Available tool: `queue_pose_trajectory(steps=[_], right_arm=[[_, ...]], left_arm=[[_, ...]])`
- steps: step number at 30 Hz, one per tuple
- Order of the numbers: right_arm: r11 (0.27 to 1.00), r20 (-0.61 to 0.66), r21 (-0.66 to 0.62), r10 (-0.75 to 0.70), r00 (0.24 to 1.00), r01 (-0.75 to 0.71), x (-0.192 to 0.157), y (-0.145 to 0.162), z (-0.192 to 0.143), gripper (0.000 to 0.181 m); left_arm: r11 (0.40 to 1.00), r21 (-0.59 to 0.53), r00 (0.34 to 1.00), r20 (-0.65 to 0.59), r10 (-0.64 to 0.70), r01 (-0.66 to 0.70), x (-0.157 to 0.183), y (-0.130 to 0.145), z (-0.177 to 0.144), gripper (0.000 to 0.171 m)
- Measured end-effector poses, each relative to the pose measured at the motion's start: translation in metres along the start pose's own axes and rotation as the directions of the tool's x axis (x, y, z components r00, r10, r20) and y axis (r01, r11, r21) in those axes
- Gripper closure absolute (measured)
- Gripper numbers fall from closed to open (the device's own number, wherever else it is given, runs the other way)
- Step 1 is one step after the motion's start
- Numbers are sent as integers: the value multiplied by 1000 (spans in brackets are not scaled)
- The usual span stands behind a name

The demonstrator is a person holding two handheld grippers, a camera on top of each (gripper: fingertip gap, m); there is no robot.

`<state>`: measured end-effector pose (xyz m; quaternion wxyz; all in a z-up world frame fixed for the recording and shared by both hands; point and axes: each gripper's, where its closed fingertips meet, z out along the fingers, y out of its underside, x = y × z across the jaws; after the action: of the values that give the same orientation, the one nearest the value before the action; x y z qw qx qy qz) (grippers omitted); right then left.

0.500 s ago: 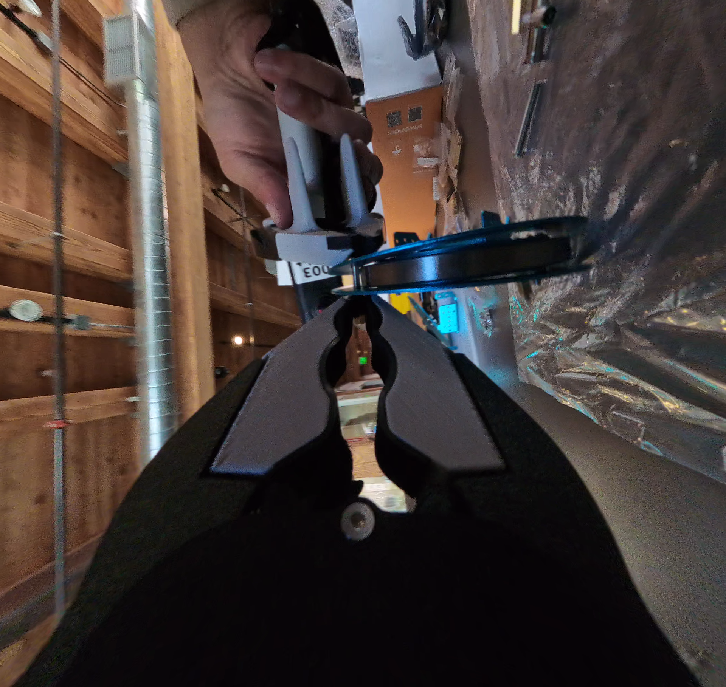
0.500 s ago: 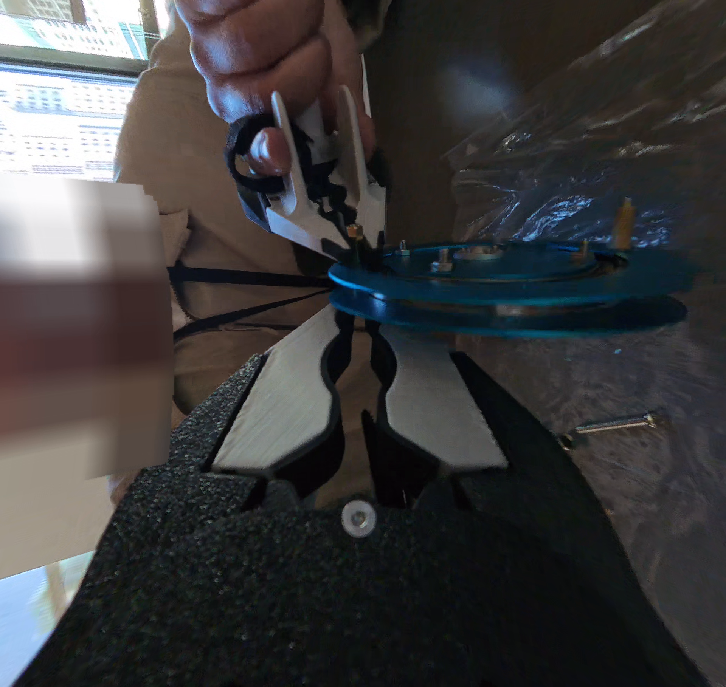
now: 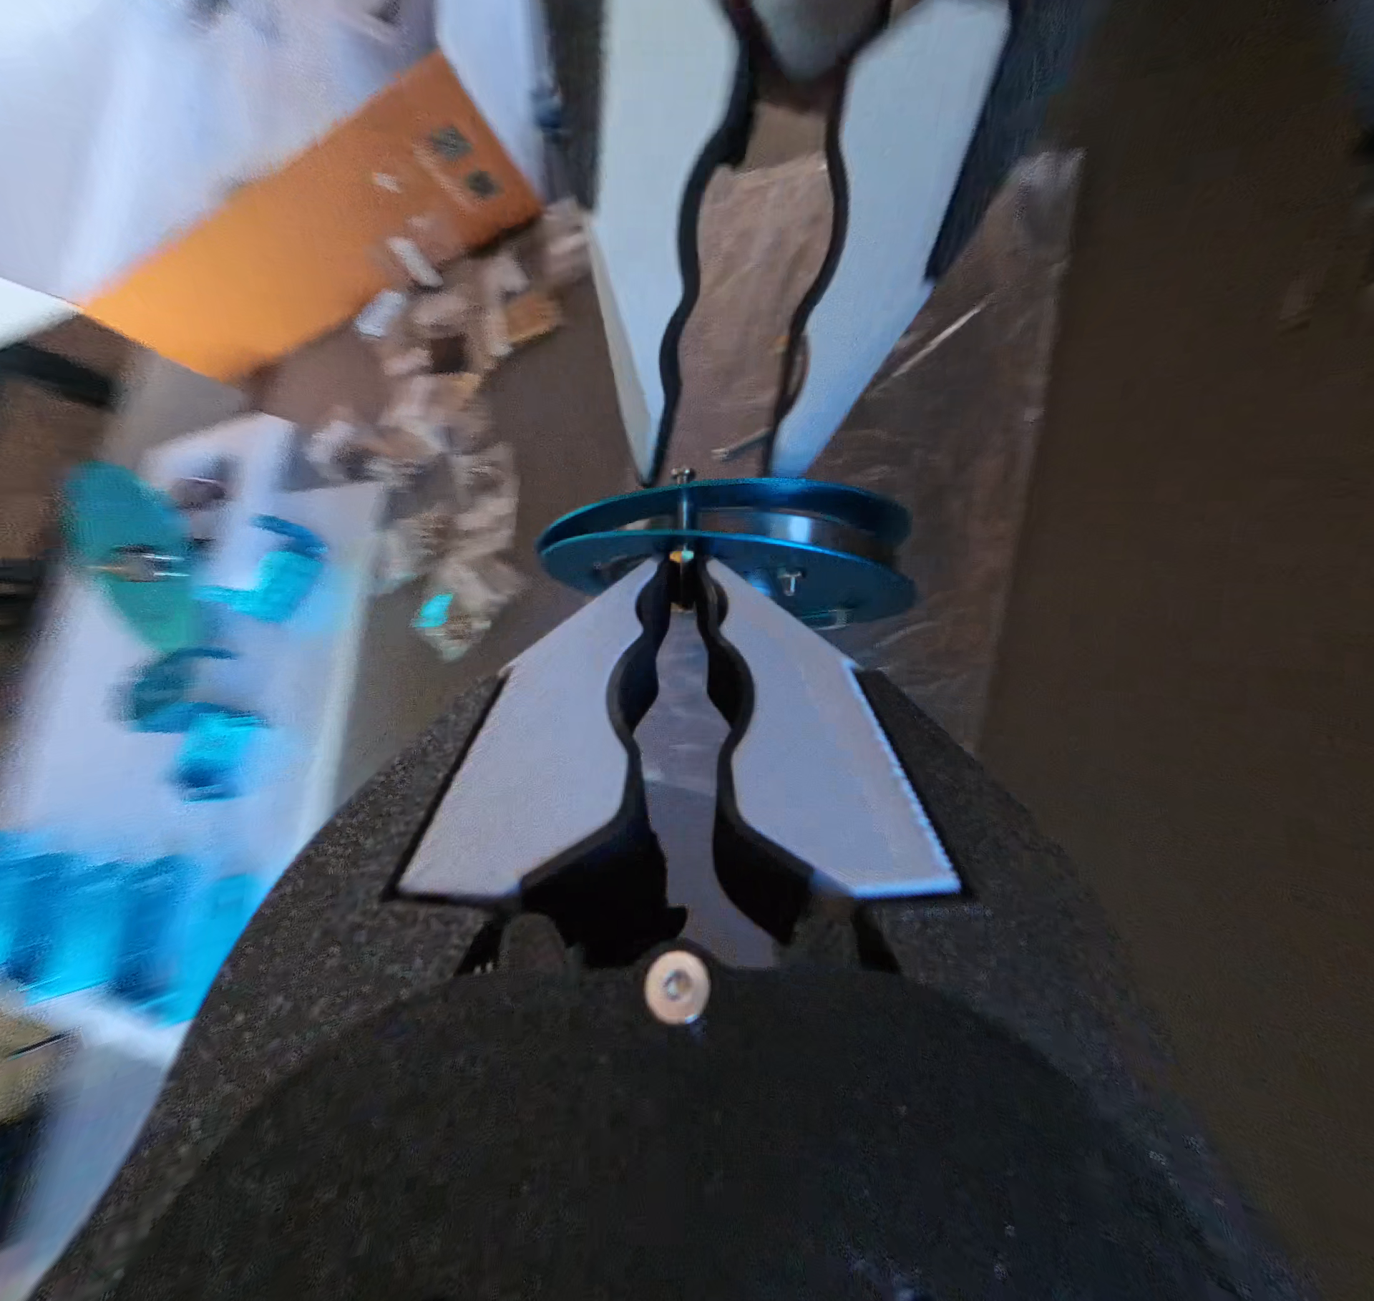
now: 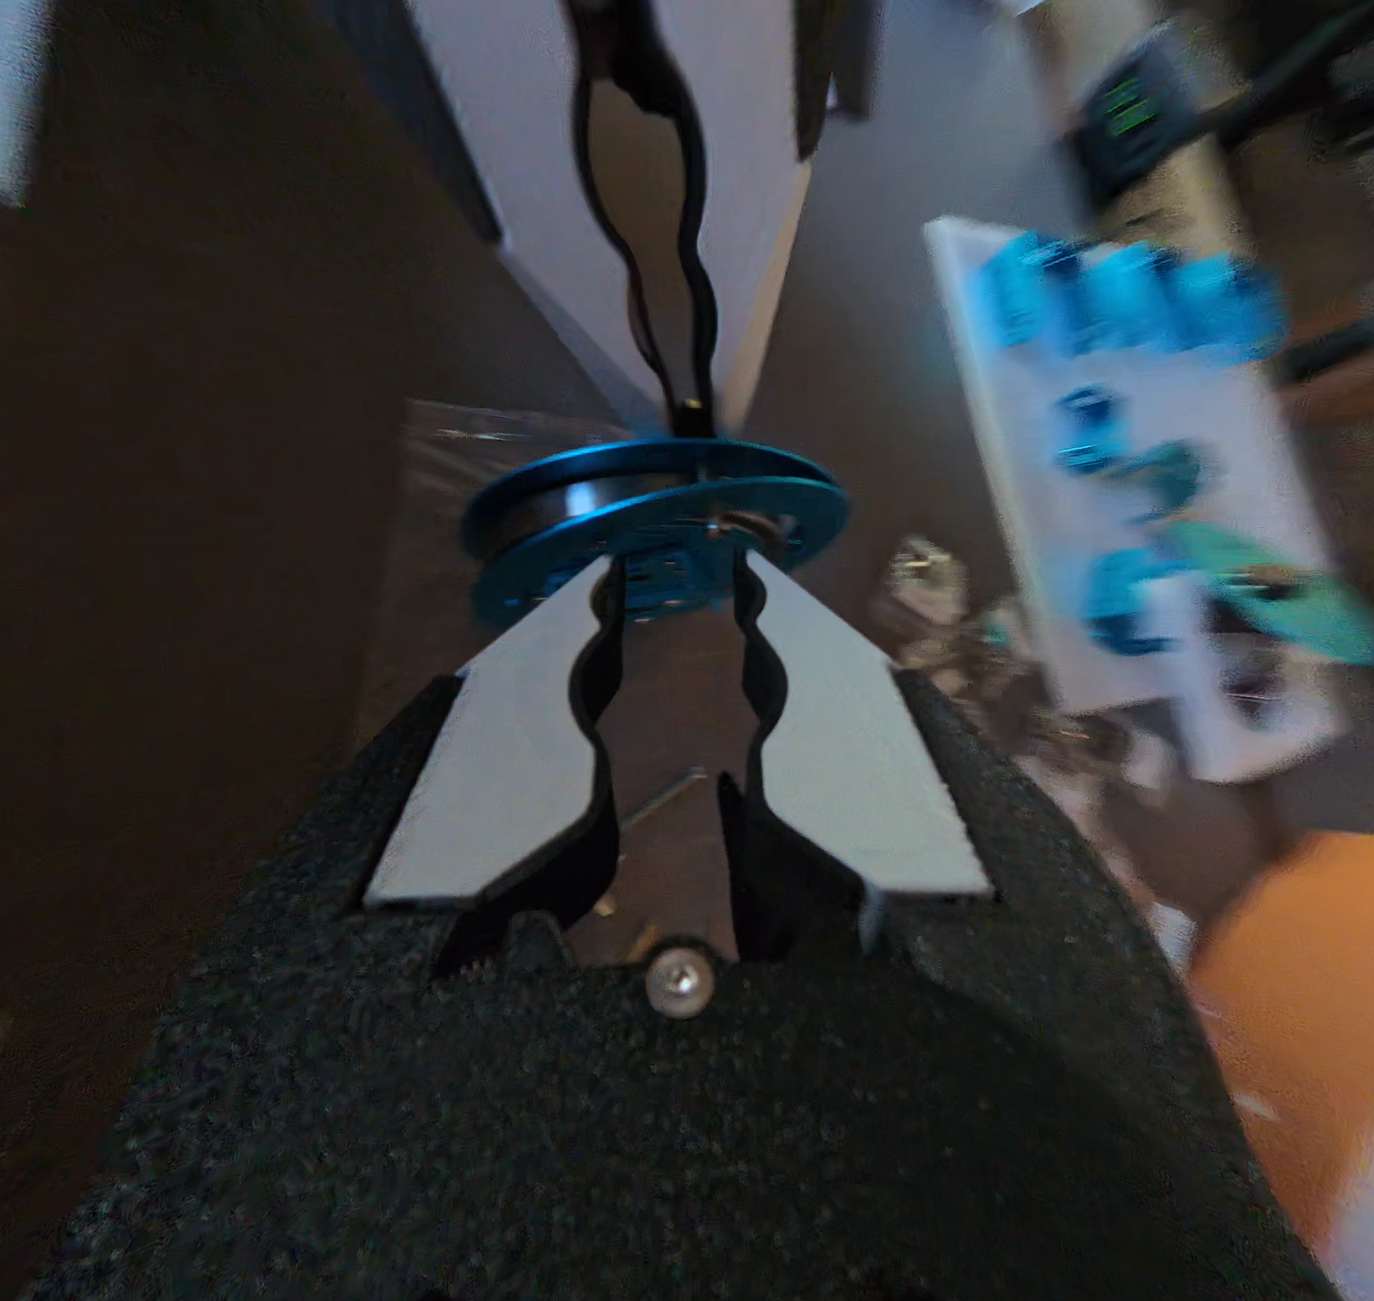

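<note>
My left gripper (image 3: 680, 581) pinches a blue pulley's (image 3: 725, 548) brass post; my right gripper (image 4: 673, 581) is spread at its rim.

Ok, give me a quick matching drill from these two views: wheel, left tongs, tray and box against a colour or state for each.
Things:
1. wheel
2. left tongs
3. tray
4. box

Colour or state:
A. orange
B. white, with blue parts on it
C. blue, two discs with a groove between them
D. pinched on a small brass post at the wheel's rim

Pairs: 1-C, 2-D, 3-B, 4-A
</note>
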<state>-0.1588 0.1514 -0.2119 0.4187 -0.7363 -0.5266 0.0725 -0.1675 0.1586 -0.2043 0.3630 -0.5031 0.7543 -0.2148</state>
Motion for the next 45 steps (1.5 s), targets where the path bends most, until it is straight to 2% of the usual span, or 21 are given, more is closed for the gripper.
queue_pose_trajectory(steps=[1,2,3,5,7,11,12,14,16,18,20,22,24,25,29,33,45], right_arm=[[998,-125,16,-51,991,53,7,1,-1,160],[995,-236,44,-72,969,84,12,-2,-3,168],[991,-328,79,-77,941,108,15,-6,-7,169],[985,-427,86,-99,899,149,15,-4,-12,174],[989,-439,90,-66,896,117,14,2,-10,178],[993,-435,107,3,900,48,28,23,-4,157],[995,-421,99,19,907,26,28,28,-2,147],[988,-392,147,105,914,-51,32,34,0,152],[986,-389,124,151,909,-111,42,46,1,146],[972,-395,145,229,890,-186,53,52,-5,147],[932,-329,216,351,877,-292,56,47,-11,146],[875,-205,307,445,872,-374,50,33,-15,140],[830,-99,376,478,873,-412,41,20,-16,143],[823,-86,393,476,875,-409,40,18,-16,149],[836,-130,417,442,887,-356,41,15,-15,152],[855,-159,405,415,896,-324,42,16,-17,144],[869,-133,372,398,908,-326,34,20,-7,149]], left_arm=[[994,4,989,-103,-106,107,4,-1,0,168],[974,-5,960,-167,-226,228,2,-2,1,168],[946,-6,925,-208,-318,324,-2,-3,4,168],[885,-5,846,-292,-446,465,-10,-3,8,168],[811,-10,747,-384,-543,585,-13,-4,8,168],[716,-31,592,-537,-601,698,-7,-10,7,168],[698,-36,567,-554,-609,715,-7,-11,8,167],[664,-41,523,-581,-624,746,-8,-13,10,167],[617,-50,467,-606,-644,785,-8,-14,11,167],[573,-52,425,-618,-662,818,-10,-15,12,167],[547,-42,410,-614,-674,836,-14,-14,13,167],[537,-36,409,-607,-681,843,-16,-14,14,168],[530,-31,407,-601,-687,848,-16,-15,14,167],[532,-27,412,-599,-686,846,-15,-15,14,168],[537,-19,425,-587,-689,844,-16,-14,14,168],[531,-28,410,-600,-687,847,-16,-13,13,167],[539,-28,417,-602,-682,842,-15,-14,13,167]])
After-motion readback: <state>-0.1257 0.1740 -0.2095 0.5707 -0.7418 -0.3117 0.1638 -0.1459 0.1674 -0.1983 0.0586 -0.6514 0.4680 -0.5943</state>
